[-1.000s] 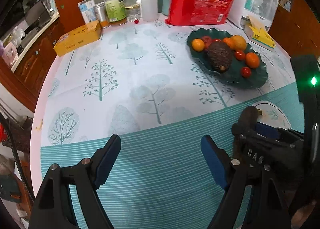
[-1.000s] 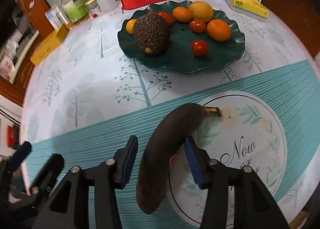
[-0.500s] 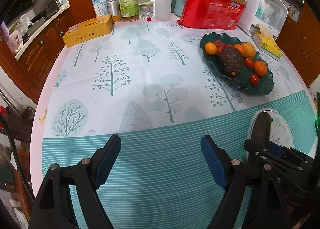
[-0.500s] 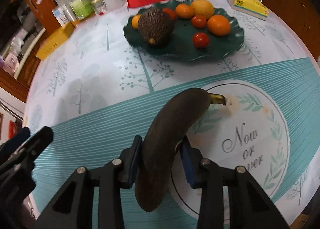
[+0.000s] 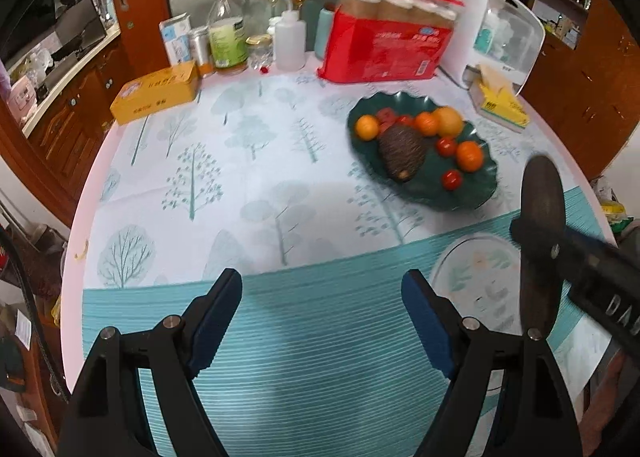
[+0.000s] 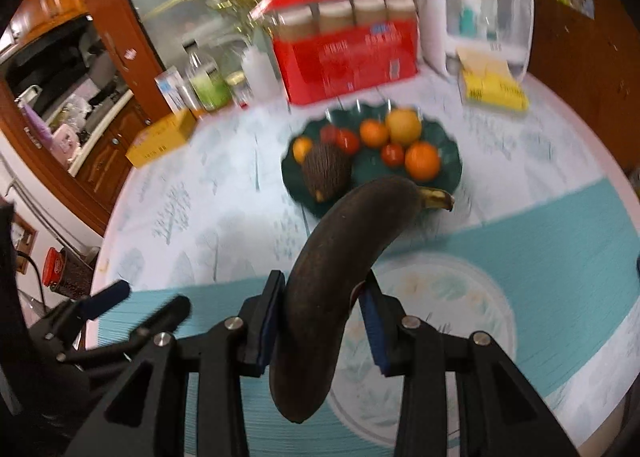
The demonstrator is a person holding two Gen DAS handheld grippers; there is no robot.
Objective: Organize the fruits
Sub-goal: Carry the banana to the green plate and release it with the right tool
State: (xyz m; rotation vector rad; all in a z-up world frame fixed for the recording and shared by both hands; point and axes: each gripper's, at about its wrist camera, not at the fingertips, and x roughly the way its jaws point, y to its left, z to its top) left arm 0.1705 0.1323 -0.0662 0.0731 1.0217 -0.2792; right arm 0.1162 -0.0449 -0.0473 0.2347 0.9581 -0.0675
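A blackened banana [image 6: 340,257] hangs above the tablecloth, and my right gripper [image 6: 320,313] is shut on its middle. Its stem end points toward the dark green plate [image 6: 450,173]. That plate holds a dark avocado [image 6: 326,171], oranges, a yellow fruit and small tomatoes. In the left wrist view the banana [image 5: 542,217] shows at the right, clamped by the right gripper's fingers, in front of the green plate [image 5: 476,193]. My left gripper [image 5: 322,321] stands open over the striped teal cloth with nothing between its blue pads.
At the table's far edge stand a red pack of jars [image 5: 384,45], bottles [image 5: 228,37], a yellow box [image 5: 156,97], a white appliance [image 5: 496,29] and a yellow tissue pack [image 5: 500,103]. A round printed emblem [image 6: 436,321] lies on the cloth below the banana.
The right gripper closed on the banana and lifted it off the cloth, toward the plate. The left gripper rose, staying open.
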